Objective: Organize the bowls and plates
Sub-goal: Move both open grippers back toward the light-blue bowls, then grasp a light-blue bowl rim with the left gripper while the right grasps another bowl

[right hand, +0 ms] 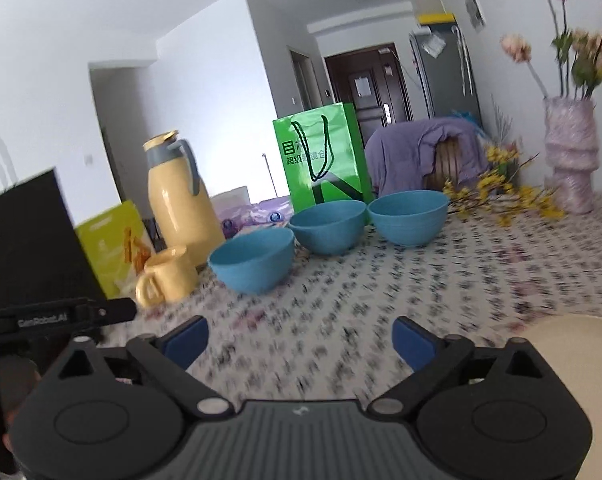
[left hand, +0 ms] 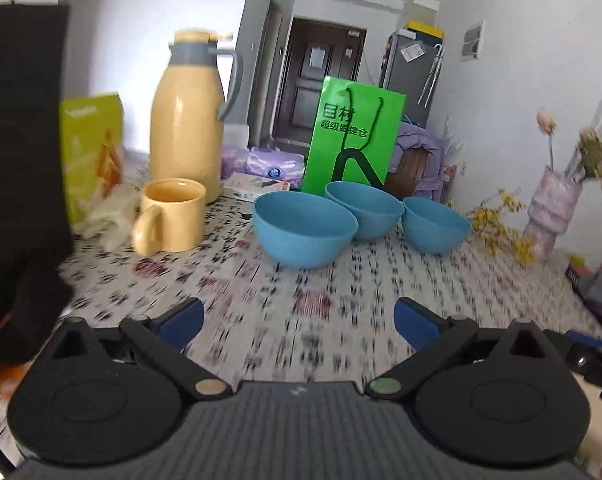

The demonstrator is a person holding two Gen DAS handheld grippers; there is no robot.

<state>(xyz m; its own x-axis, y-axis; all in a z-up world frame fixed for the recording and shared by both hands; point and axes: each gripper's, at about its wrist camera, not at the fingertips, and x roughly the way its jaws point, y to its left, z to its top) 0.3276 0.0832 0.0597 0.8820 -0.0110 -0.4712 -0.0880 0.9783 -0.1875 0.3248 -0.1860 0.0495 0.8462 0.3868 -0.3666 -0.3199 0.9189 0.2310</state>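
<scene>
Three blue bowls, none nested: nearest bowl [left hand: 306,233], middle bowl [left hand: 364,210] and far bowl [left hand: 436,225] in a loose row on the patterned worktop [left hand: 285,304], rims close together or just touching, in front of the green paper bag [left hand: 353,136]. Same row in the right wrist view, near bowl [right hand: 253,258] leftmost. One pale plate [right hand: 573,356] partly visible at the lower right of the right wrist view, well apart from the bowls; no other plates in sight.

Left gripper [left hand: 299,322] empty, jaws wide, low over bare cloth short of the nearest bowl. Right gripper [right hand: 300,340] likewise empty, jaws wide, with the plate just off its right finger.

Judged barely begun, if at all: nothing stacked, nothing grouped, nothing held. Probably left to do: bowls nested one inside another, the plate brought alongside or under them.

Also crowding the back left: yellow jug [left hand: 185,120] and matching mug [left hand: 173,216], close enough to the nearest bowl to warrant care.
</scene>
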